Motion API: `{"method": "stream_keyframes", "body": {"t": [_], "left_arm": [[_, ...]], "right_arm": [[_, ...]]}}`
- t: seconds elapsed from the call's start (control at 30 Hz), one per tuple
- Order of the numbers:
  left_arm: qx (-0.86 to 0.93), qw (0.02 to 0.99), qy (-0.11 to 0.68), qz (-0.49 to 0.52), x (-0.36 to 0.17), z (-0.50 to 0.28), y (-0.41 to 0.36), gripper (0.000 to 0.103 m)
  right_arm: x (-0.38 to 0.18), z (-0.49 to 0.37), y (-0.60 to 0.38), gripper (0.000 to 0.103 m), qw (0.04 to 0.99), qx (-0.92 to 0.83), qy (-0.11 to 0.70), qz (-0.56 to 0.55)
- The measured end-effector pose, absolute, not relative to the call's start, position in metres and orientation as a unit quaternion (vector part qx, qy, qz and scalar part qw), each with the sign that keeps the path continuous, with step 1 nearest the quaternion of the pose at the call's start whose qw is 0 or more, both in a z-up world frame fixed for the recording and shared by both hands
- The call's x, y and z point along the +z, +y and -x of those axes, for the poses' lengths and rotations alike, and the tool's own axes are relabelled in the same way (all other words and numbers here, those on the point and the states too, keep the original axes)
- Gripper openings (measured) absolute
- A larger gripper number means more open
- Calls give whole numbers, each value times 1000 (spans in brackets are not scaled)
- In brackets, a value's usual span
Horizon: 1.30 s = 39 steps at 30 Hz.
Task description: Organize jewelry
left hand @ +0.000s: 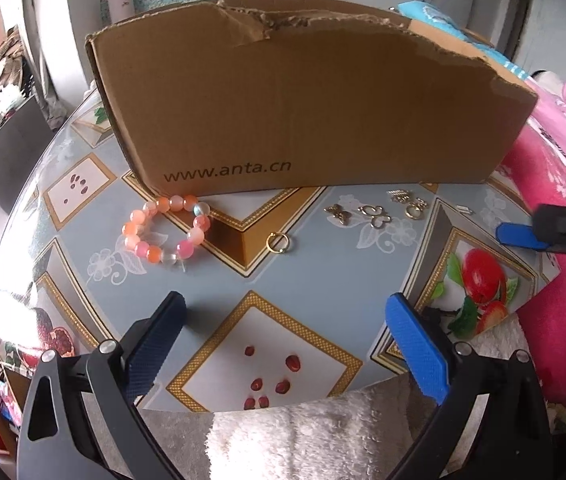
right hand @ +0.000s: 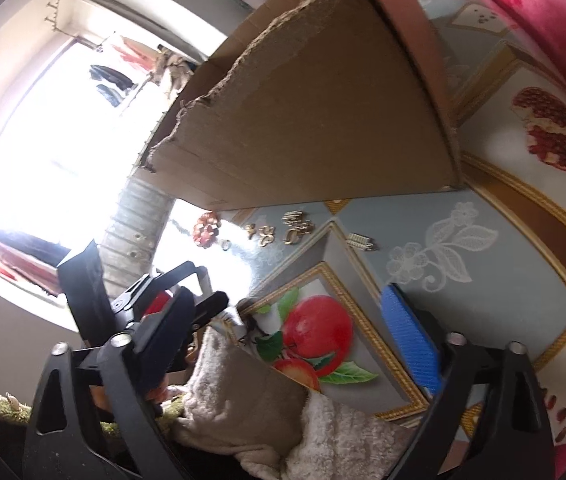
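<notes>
A torn cardboard box (left hand: 303, 96) is seen standing far on the patterned surface (left hand: 315, 248). Just before it a pink beaded bracelet (left hand: 165, 229) is laid left, a gold ring (left hand: 277, 243) centre, small charms (left hand: 375, 214) right. Left gripper (left hand: 287, 354) and right gripper (right hand: 295, 344) are held empty, fingers spread.

The right gripper (right hand: 283, 340) hangs over the table's (right hand: 503, 248) near edge, its jaws spread wide with nothing between them. A torn cardboard box (right hand: 323, 120) stands on the patterned tabletop. Just before it lie a beaded bracelet (right hand: 205, 229), small gold pieces (right hand: 297, 226) and a pale clasp (right hand: 360, 241). The left gripper (right hand: 155, 300) shows at the lower left, above a white towel (right hand: 243, 400).
</notes>
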<state>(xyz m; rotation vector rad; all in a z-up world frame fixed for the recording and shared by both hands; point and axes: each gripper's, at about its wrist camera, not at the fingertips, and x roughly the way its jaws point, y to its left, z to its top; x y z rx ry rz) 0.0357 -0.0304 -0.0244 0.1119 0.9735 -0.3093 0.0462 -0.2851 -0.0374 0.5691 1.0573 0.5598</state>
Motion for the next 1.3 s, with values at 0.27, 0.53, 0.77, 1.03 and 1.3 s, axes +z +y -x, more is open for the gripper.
{"method": "stream_keyframes", "body": {"t": [0.27,0.53,0.77,1.03,1.3], "left_arm": [[-165,884,435,-52,-22,-24,-9,88],[-185,890,414,-43,-9,-27,-2,55],[-191,880,428,-74,-14,-41,-10,29],[-218,865,450,-34,-15,-59,-14,29],[-255,840,476,45,-15,-61,-17,29]], "right_arm": [[-24,-36,-274,50,834,202,476,-194],[-22,-43,-250,36,842,189,479,-161],[-19,-48,-251,36,843,184,480,-156],[-26,-54,-247,36,836,183,489,-170],[-27,-56,-255,36,832,185,491,-183]]}}
